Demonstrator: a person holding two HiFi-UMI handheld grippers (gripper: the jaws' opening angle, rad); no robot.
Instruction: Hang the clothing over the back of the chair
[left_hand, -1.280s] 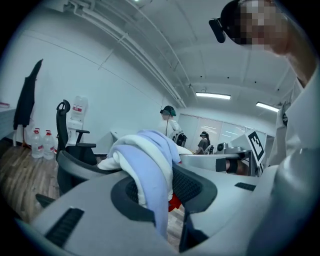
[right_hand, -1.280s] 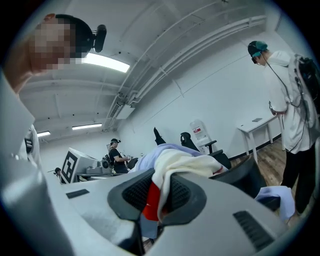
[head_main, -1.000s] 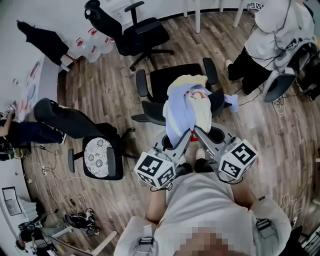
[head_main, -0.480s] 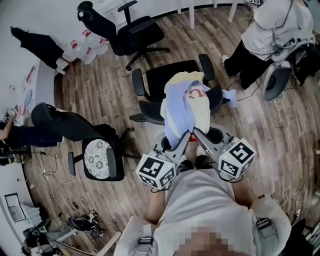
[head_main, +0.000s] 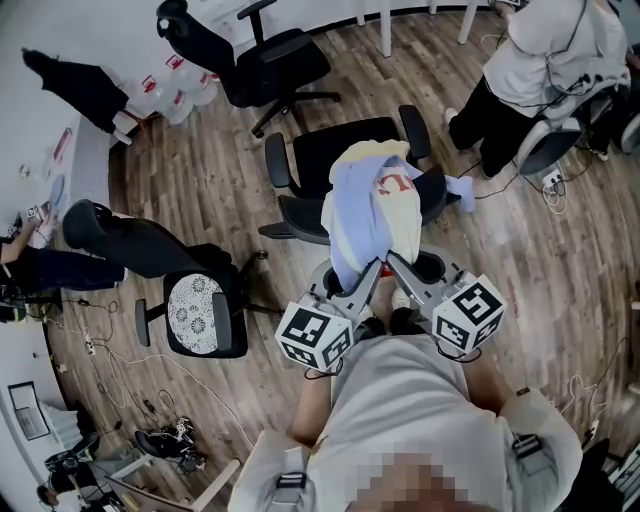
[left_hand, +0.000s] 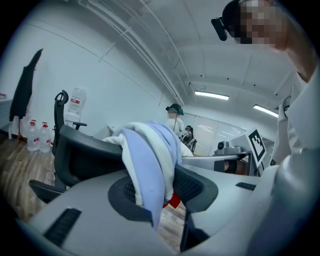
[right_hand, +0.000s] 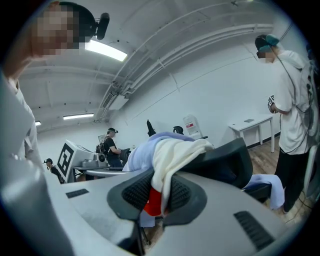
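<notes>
Wood-floored office (head_main: 200, 170); clothing (head_main: 370, 205) is draping over the chair (head_main: 340, 150) back; soft, light, slippery, so the hem is suiting a hold; left gripper (head_main: 368, 275), jaws just opening, and right gripper (head_main: 398, 268) are pinching it.

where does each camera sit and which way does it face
Head view: on the person's head, looking steeply down; shows their shirt, left gripper and right gripper at the clothing on the chair.
Left gripper view: on that gripper, looking along its jaws, which have just been opening, clothing between them; shirt at right.
Right gripper view: on that gripper, jaws pinching the clothing; shirt at left.
Shared: all see the clothing over the chair back.
</notes>
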